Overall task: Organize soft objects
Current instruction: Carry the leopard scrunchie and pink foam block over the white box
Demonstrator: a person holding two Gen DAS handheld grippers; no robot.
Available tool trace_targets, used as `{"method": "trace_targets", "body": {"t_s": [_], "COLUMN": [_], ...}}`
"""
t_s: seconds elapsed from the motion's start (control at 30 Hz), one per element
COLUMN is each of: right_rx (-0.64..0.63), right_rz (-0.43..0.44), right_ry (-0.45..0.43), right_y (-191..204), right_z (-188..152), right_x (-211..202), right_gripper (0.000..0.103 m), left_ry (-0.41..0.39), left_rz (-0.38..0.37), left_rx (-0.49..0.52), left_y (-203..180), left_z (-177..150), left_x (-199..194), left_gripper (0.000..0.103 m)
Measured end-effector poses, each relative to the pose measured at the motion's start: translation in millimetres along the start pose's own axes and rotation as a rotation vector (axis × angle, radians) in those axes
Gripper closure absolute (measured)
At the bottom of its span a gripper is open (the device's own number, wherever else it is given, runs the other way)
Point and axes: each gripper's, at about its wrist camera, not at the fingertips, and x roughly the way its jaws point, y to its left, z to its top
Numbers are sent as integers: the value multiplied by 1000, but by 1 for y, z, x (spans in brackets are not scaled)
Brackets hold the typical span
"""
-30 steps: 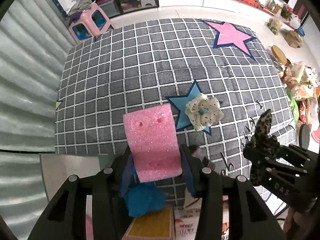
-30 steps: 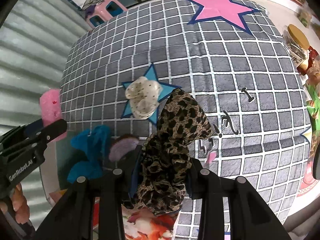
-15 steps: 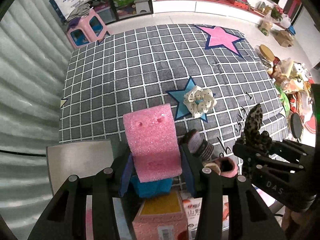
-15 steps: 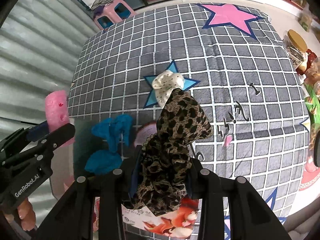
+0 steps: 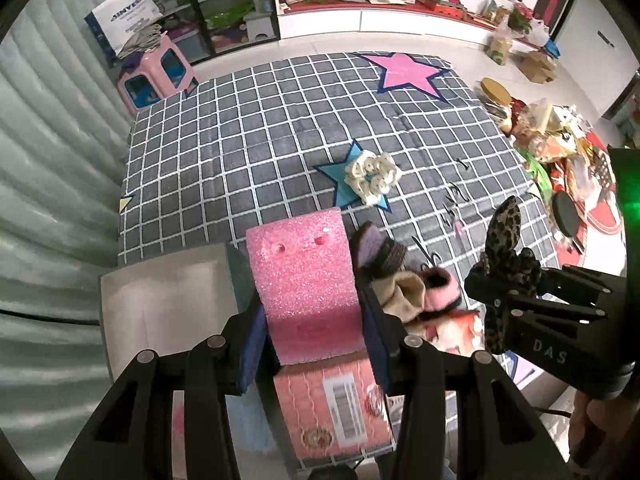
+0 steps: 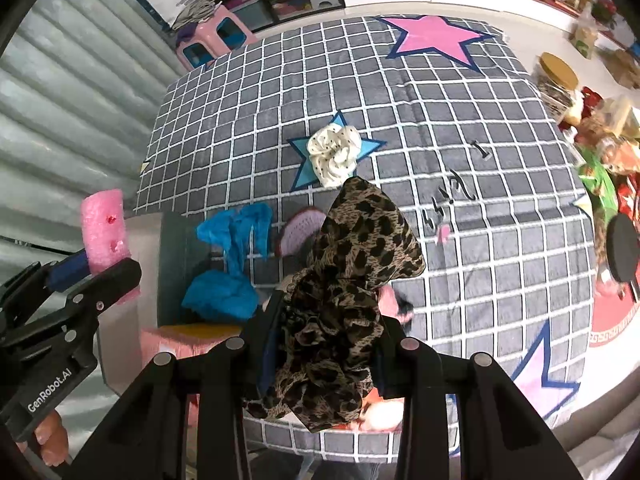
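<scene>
My left gripper [image 5: 310,332] is shut on a pink foam block [image 5: 306,276], held upright above the near edge of the checked mat [image 5: 256,136]. The same block [image 6: 105,232] shows at the left of the right wrist view. My right gripper [image 6: 324,344] is shut on a leopard-print scrunchie [image 6: 352,280], which also shows in the left wrist view [image 5: 506,240]. A white dotted scrunchie [image 6: 334,152] lies on a blue star of the mat. A blue cloth [image 6: 230,264], a purple knitted piece [image 6: 298,226] and pink and beige socks [image 5: 420,292] lie at the mat's near edge.
A pink box [image 5: 332,408] with a barcode sits under the left gripper, beside a grey panel [image 5: 164,304]. A pink stool [image 5: 156,72] stands beyond the mat at the left. Jars and packets [image 5: 552,132] crowd the floor at the right. A corrugated wall [image 5: 52,160] runs along the left.
Both grippers have risen and drawn back toward the near edge, each keeping its grip. The mat looks smaller, and the pink box and socks have come into the left wrist view.
</scene>
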Motion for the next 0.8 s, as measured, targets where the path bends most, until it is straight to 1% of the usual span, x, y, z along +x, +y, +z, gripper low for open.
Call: {"method": "trace_targets", "body": {"t_s": [0.3,0.5,0.67,0.8], "right_rx": [25,29,11,-28], "right_rz": [-15,-7,-6,-9], "right_ry": [-6,-1,-11,-27], "right_y": [11,23,39,61], "right_z": [-39,-59,-56,-48], "right_x": [-12,-15,-18,-22], "right_gripper": [65,65,65,65], "left_ry": [-10,-10,-16,-32], "left_rz": [-26,-24,-11,-1], "left_rx": [18,-1,-47,-89], "left_y": [5,24,49,71], "left_z": [-36,-60,-72,-80], "left_x": [-17,-24,-31,-38], "left_gripper": [55,55,55,55]}}
